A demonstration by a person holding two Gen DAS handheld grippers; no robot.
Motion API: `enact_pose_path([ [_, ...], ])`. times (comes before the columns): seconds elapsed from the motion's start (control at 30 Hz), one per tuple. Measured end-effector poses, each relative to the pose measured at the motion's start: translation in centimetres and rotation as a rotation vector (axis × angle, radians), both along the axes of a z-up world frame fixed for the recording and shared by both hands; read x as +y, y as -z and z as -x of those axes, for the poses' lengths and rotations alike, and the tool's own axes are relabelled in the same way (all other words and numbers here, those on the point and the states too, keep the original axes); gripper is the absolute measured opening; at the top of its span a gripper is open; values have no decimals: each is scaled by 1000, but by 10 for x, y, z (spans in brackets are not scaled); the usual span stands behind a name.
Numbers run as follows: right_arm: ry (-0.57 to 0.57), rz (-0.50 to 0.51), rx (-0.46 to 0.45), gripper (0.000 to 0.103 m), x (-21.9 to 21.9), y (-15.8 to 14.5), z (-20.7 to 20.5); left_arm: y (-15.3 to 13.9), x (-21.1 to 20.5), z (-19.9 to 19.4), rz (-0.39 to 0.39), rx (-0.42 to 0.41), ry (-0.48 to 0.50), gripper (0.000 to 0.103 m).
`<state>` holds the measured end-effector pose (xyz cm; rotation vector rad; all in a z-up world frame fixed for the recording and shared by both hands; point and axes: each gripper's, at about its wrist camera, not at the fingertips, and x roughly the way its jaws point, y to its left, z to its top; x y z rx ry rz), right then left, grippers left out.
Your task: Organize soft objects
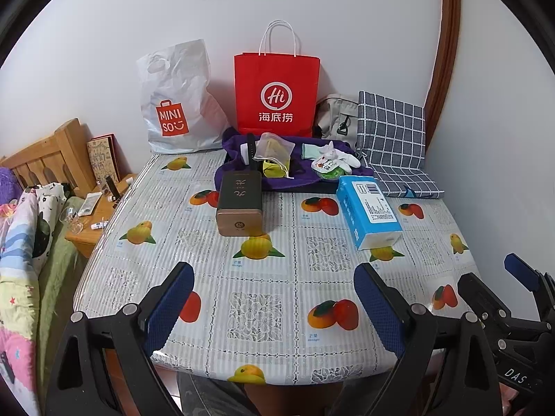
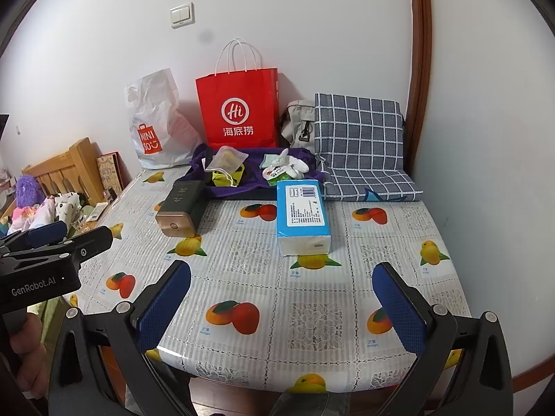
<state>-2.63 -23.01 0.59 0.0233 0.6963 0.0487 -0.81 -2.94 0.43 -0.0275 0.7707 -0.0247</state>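
A purple cloth [image 1: 239,176] [image 2: 258,182] lies at the back of the table. On it lie a mesh pouch [image 1: 274,147] [image 2: 227,159], a yellow-green pouch [image 1: 272,170], a small white plush toy [image 1: 338,154] [image 2: 295,164] and a green packet [image 1: 327,171]. A blue tissue pack [image 1: 367,213] [image 2: 301,215] lies in front. A folded grey checked cushion [image 1: 392,142] [image 2: 360,145] sits back right. My left gripper [image 1: 274,298] is open and empty over the near table edge. My right gripper [image 2: 282,301] is open and empty, beside it.
A dark tin box [image 1: 239,202] [image 2: 180,209] lies on the fruit-print tablecloth [image 1: 263,277]. A red paper bag [image 1: 275,95], a white Miniso bag [image 1: 177,104] and a grey backpack [image 1: 336,116] lean on the back wall. A bed and wooden nightstand [image 1: 90,215] stand left.
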Motion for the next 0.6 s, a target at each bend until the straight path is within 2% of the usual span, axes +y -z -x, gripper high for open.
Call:
enact_pose_path([
  [0.6,1,-2,-4,103,-1,-3,2,0,3,0,-2,0,-1,93],
])
